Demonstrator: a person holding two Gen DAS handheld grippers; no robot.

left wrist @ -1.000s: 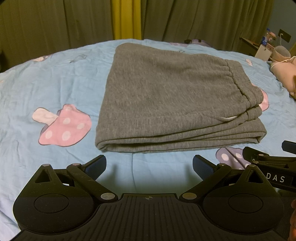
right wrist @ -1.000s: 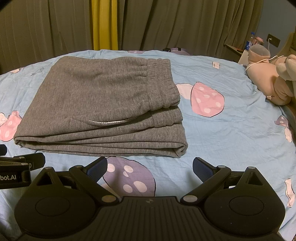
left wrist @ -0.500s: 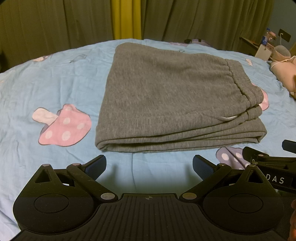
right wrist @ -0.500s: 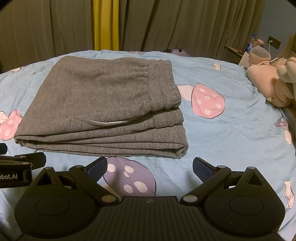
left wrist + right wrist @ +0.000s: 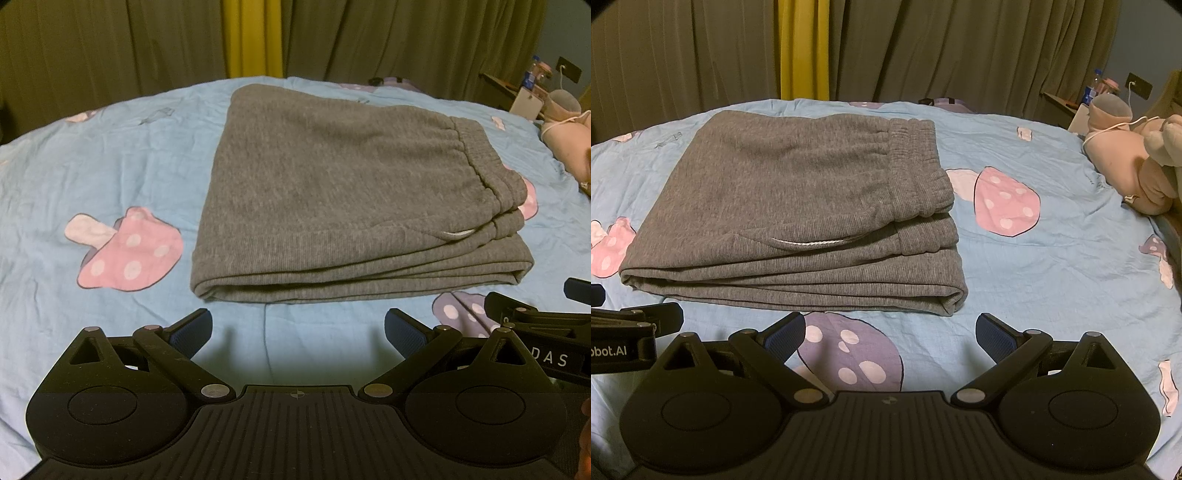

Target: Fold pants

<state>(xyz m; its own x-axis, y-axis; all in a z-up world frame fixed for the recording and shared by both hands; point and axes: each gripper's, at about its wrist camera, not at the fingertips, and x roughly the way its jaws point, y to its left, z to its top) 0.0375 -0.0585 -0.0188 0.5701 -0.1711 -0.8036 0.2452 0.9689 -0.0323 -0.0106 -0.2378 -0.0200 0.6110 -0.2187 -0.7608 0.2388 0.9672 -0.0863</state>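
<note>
Folded grey pants (image 5: 332, 192) lie at 12 o'clock beyond left gripper (image 5: 298, 334) and right gripper (image 5: 890, 334); both jaws wide apart, empty. Blue mushroom-print bedsheet (image 5: 92, 166); curtains (image 5: 923, 48) behind.

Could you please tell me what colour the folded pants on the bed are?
Grey, with a white pocket trim; the pants show best in the right wrist view.

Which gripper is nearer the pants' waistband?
Right. The right gripper sits open before the pants' corner below the waistband; the left gripper, also open, faces the opposite, folded end.
</note>
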